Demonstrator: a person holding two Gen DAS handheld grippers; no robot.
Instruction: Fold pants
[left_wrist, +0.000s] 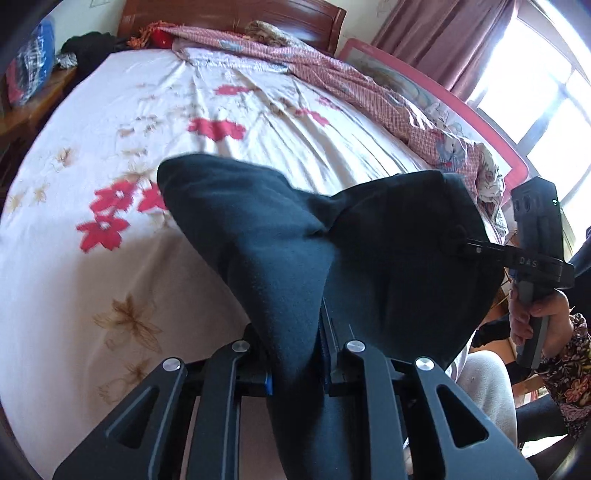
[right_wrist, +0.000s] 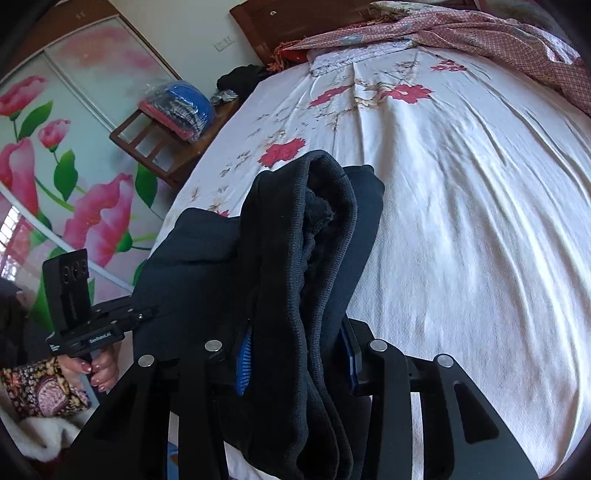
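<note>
The dark pants hang clear of the bed, above its near edge, stretched between the two tools with the long axis running from one hand to the other. The left gripper is clamped on a thin fold; the right gripper is clamped on the thick ribbed waistband. Neither hand sits nearer; the open sheet lies ahead of both.

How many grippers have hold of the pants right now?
2. The left gripper is shut on a thin fold of the pants; the right gripper is shut on the bunched waistband end, both lifted over the bed.
</note>
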